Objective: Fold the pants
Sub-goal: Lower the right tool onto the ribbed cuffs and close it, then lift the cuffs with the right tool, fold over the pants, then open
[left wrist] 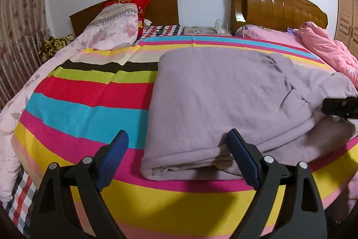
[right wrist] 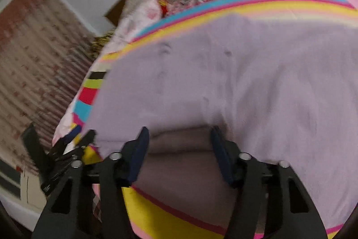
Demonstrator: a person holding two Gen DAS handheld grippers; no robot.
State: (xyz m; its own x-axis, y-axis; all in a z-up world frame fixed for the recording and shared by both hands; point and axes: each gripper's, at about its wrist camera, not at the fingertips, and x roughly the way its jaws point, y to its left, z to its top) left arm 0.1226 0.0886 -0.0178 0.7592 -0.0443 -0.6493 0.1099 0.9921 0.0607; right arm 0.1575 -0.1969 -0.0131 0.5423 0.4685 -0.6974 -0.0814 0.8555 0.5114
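The lilac pants (left wrist: 223, 100) lie folded in layers on the striped bedsheet (left wrist: 85, 104). My left gripper (left wrist: 179, 145) is open at the pants' near left edge; its right finger (left wrist: 241, 153) touches the fabric, its left finger (left wrist: 116, 149) hangs over the sheet. My right gripper (right wrist: 179, 145) is open, its jaws astride the pants' (right wrist: 223, 73) near folded edge. That view is blurred. The right gripper also shows at the right edge of the left wrist view (left wrist: 342, 106), and the left gripper shows at the left of the right wrist view (right wrist: 73, 138).
A pink quilt (left wrist: 324, 48) lies at the far right. A floral duvet (left wrist: 107, 30) and a red pillow (left wrist: 132, 3) lie at the far left. Two wooden headboards (left wrist: 279, 6) stand against the wall. A curtain (left wrist: 20, 21) hangs on the left.
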